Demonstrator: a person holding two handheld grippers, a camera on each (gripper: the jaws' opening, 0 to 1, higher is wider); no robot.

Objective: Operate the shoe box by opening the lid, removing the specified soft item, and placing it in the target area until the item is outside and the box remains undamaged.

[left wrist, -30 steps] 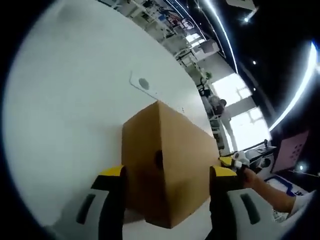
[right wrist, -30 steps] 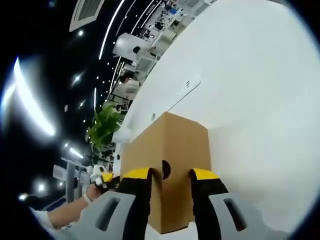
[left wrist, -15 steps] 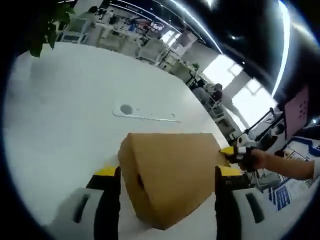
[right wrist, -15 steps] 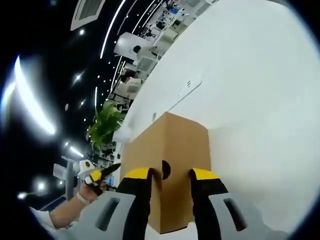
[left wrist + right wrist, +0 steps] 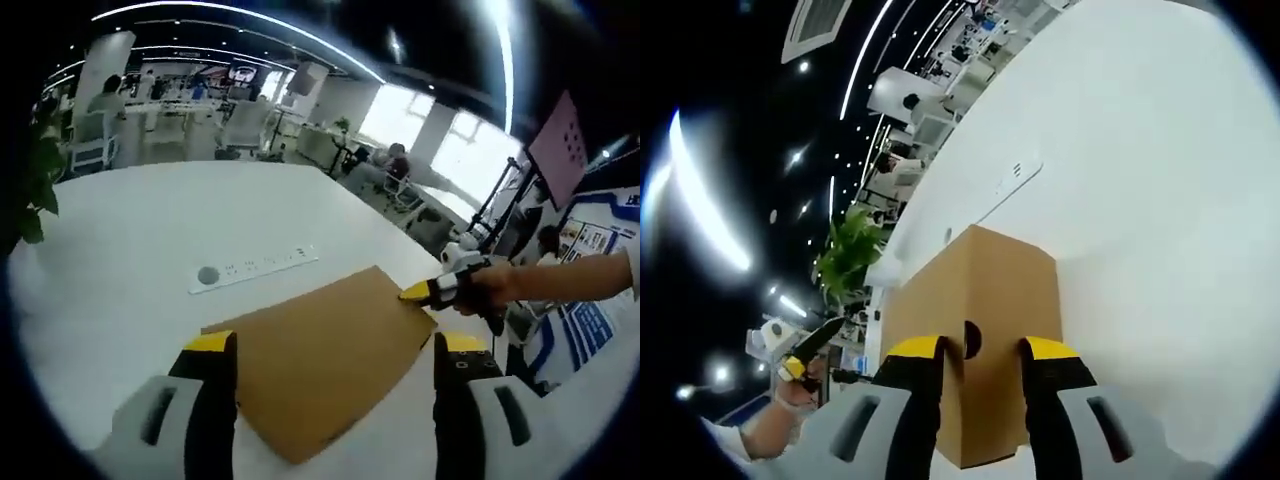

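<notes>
Our left gripper (image 5: 325, 375) has lifted away, jaws wide, while the right gripper (image 5: 978, 362) pinches the shoe box (image 5: 975, 330) at lower centre, lid unopened.

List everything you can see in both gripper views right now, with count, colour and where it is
shoe box: one, brown cardboard, on the white table, lid shut, round hole in its end face in the right gripper view
table: one, white, under the box
power strip: one, white, flat on the table beyond the box
potted plant: one, green, past the table edge
office desks and chairs: several, pale, in the background
left gripper: one, grey with yellow tips, jaws wide apart either side of the box, above it
right gripper: one, grey with yellow tips, jaws astride the box's end corner; whether they press it is unclear
person's hand: one, holding the right gripper
</notes>
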